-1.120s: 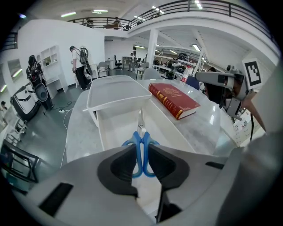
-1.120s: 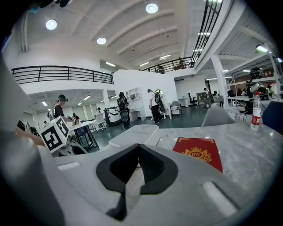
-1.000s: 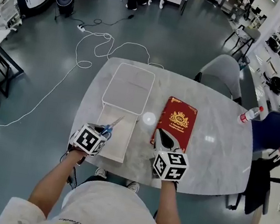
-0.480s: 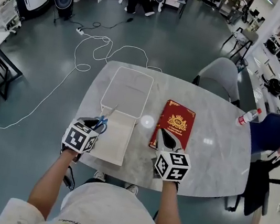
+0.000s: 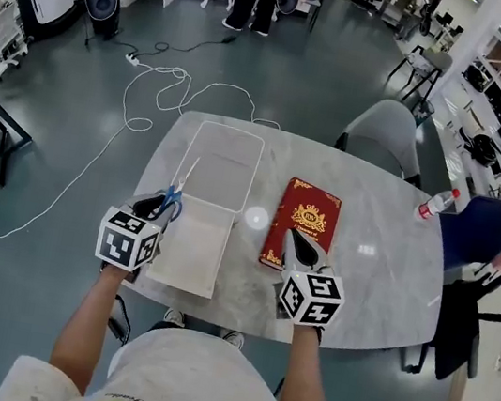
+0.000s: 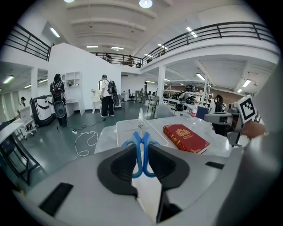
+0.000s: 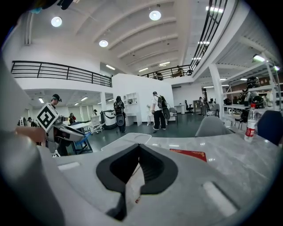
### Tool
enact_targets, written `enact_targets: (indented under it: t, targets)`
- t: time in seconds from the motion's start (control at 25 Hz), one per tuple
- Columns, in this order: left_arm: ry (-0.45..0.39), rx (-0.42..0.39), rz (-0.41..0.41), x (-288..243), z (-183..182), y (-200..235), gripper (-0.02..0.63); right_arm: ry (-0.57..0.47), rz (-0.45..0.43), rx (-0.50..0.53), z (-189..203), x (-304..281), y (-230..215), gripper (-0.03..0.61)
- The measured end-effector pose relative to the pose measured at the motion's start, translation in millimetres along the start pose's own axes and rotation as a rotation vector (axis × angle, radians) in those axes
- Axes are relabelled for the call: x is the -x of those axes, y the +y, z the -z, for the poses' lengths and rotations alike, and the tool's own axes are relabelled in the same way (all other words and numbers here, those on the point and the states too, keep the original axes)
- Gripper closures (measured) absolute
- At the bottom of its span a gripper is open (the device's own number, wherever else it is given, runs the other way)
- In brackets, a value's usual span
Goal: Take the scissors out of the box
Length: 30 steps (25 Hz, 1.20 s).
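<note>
Blue-handled scissors (image 5: 172, 197) hang above the table's left part, just left of the open white box (image 5: 231, 144), blade pointing away from me. My left gripper (image 5: 162, 205) is shut on the handles. In the left gripper view the scissors (image 6: 141, 149) stand between the jaws, blade tip over the box (image 6: 126, 127). The box's lid (image 5: 192, 254) lies flat in front of the tray. My right gripper (image 5: 294, 241) hovers shut over the near end of a red book (image 5: 302, 221), with nothing seen in it; its jaws (image 7: 138, 155) are together.
The red book (image 6: 185, 137) lies right of the box on the marble table (image 5: 370, 282). A water bottle (image 5: 434, 205) stands at the table's far right, with a grey chair (image 5: 388, 130) behind it. Cables (image 5: 170, 86) trail on the floor beyond.
My left gripper has carried the scissors leftward and away from me, from above the lid to beside the box's left edge. The right gripper has barely moved.
</note>
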<state>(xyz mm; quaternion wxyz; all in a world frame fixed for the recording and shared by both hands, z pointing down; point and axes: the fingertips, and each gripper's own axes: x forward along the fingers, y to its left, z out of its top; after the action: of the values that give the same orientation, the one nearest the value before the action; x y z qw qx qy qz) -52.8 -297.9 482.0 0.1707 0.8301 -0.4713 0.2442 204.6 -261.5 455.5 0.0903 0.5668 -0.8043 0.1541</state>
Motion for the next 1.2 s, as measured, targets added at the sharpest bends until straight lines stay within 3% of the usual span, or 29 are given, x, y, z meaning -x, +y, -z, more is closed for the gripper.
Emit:
enact_targets:
  t: [0.72,1.2]
  targets:
    - [-0.289,0.064,-0.075,37,-41,9,0.532,-0.042,0.034,0.039,-20,13,-5,0.572]
    - [-0.306,0.06,-0.084,34,-35,8,0.532,-0.043,0.041,0.069,-20,14,-5,0.574]
